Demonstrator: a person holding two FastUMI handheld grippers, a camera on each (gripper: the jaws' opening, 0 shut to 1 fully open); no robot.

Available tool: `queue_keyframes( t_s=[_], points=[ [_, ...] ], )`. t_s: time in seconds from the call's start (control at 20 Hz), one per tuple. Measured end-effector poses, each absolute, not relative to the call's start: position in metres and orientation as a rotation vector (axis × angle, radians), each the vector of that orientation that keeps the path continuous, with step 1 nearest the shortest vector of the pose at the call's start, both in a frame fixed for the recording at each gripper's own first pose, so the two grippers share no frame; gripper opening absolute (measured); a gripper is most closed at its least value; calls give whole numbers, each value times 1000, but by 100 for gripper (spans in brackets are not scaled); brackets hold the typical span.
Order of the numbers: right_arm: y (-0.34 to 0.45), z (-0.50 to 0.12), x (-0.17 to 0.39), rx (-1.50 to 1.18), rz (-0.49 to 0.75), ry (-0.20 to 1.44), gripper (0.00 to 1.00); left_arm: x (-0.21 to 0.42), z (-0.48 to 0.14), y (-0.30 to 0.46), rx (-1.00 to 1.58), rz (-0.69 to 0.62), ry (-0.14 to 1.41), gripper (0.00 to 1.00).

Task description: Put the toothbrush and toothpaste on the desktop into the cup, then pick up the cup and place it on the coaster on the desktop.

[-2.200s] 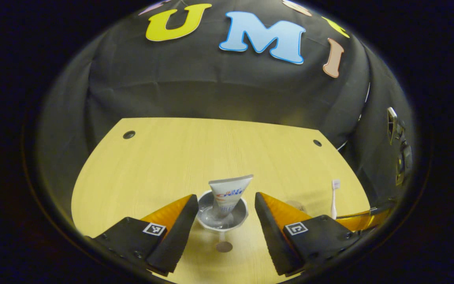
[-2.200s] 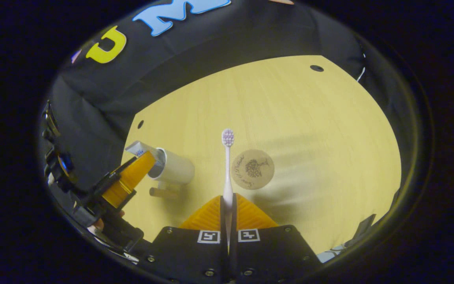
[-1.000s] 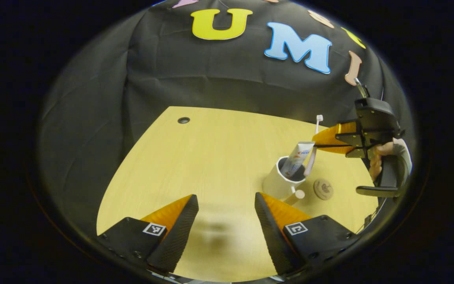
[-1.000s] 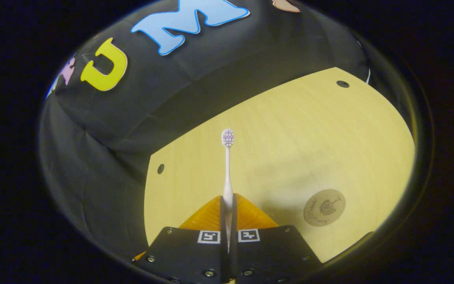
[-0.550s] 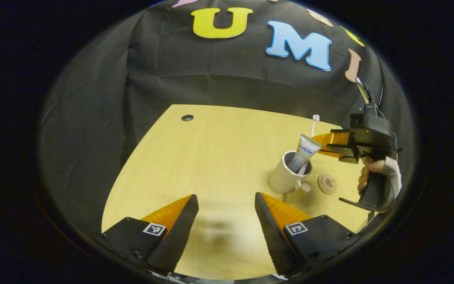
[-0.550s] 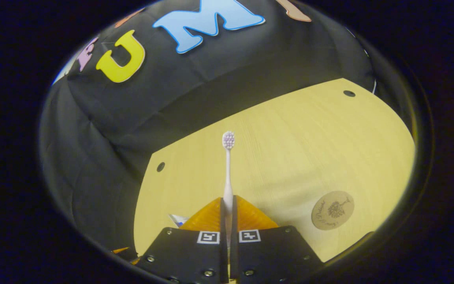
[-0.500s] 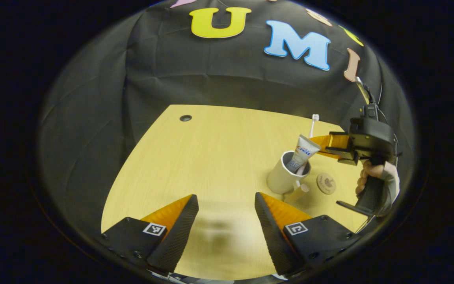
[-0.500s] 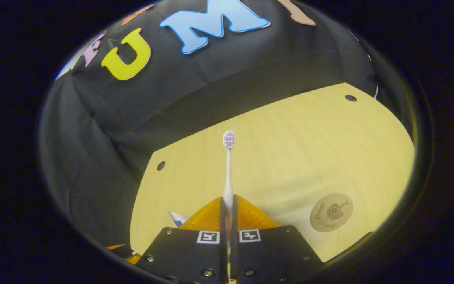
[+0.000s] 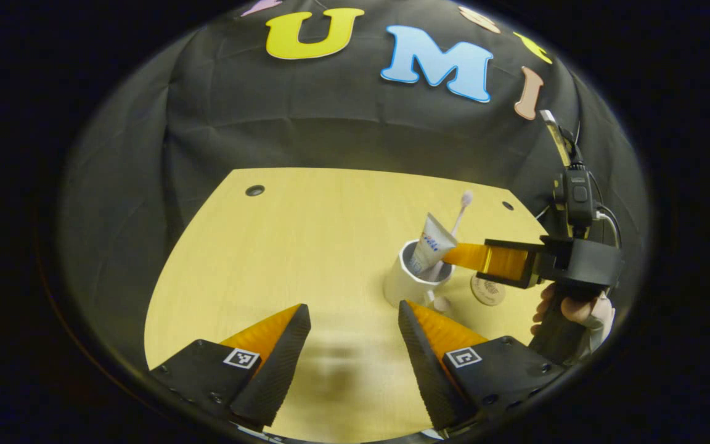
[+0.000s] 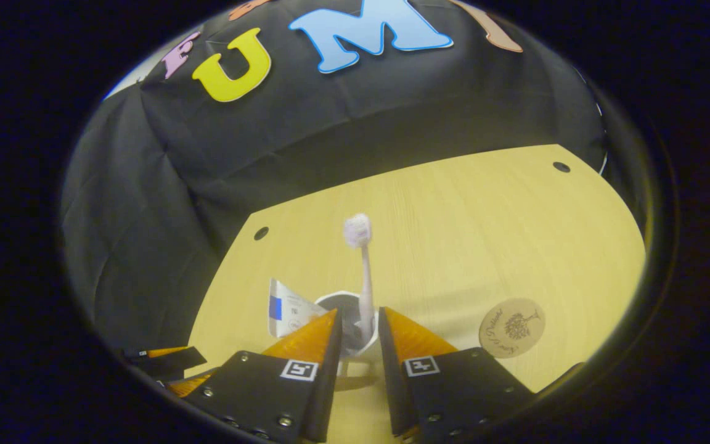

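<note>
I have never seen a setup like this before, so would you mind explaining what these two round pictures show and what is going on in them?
There is no robot here: a person holds a two-finger gripper in each hand, and a fisheye camera rides on each one, looking forward along its fingers.

In the left gripper view, the left gripper is open over the wooden desk, holding nothing. Farther off you see the right gripper and the hand holding it, next to a white cup.

The right gripper view looks down from beside that cup. The right gripper is open, and the toothbrush stands in the cup, head up, beside the toothpaste. The round coaster lies bare on the desk to one side; the cup is not on it yet.
</note>
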State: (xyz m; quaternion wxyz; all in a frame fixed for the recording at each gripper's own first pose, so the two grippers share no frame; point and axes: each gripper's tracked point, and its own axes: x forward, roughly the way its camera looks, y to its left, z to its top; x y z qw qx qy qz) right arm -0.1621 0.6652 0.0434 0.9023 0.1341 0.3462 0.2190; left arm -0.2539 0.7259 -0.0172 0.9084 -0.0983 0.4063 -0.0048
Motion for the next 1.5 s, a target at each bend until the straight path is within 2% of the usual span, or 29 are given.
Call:
queue_keyframes(
  t_s=[0.25,0.3,0.35,0.65,0.75,0.9,0.95,1.05,1.5],
  points=[
    [638,55,-164,287,442,696,37,-244,-22,694,-208,-91,854,94],
    [628,55,-164,289,432,696,37,-245,-17,685,-216,-111,863,92],
    [618,55,-164,295,420,698,37,-243,-15,677,-222,-128,876,94],
    [553,34,-167,351,308,746,37,-226,-31,650,-201,-190,999,97],
    [532,30,-168,362,272,752,37,-222,-46,649,-179,-196,1035,97],
    [502,27,-168,362,227,751,37,-214,-59,642,-153,-198,1092,92],
    [492,27,-168,362,212,750,37,-214,-65,638,-143,-196,1115,94],
    [471,23,-170,368,181,753,37,-212,-76,634,-129,-191,1163,92],
    [400,3,-180,408,67,802,37,-199,-123,624,-92,-154,1321,94]
  ],
)
